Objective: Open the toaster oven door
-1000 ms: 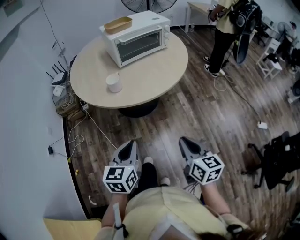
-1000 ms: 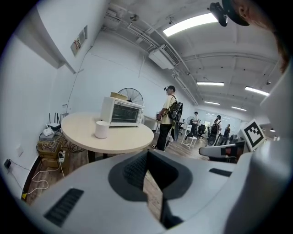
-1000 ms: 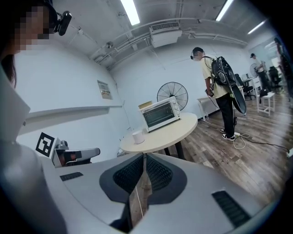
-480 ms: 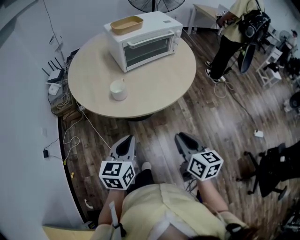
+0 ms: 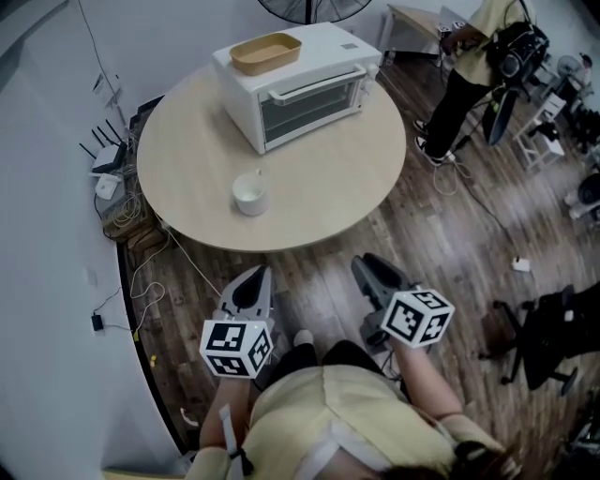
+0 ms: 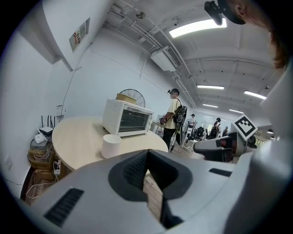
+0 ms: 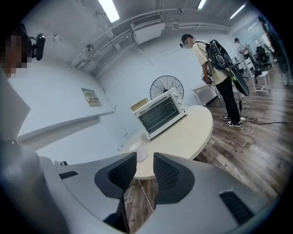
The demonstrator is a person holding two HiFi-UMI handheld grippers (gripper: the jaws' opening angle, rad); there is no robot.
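Observation:
The white toaster oven (image 5: 302,86) stands at the far side of the round beige table (image 5: 328,187), its glass door shut and the handle bar along the top. A tan tray (image 5: 266,53) lies on its roof. My left gripper (image 5: 255,278) and right gripper (image 5: 371,267) hover over the floor short of the table's near edge, far from the oven. In the left gripper view the oven (image 6: 126,119) is ahead and the left gripper (image 6: 147,154) is shut and empty. In the right gripper view the right gripper (image 7: 144,161) has its jaws opening, with nothing between them, and the oven (image 7: 161,112) is ahead.
A white cup (image 5: 250,195) sits on the table between me and the oven. A person with a backpack (image 5: 469,66) stands beyond the table at right. A fan (image 5: 309,7) is behind the oven. Cables and a router (image 5: 108,178) lie by the left wall; a dark chair (image 5: 553,328) is at right.
The table and oven have come closer and shifted lower in the head view as I moved forward. Both grippers stay low in front of my body.

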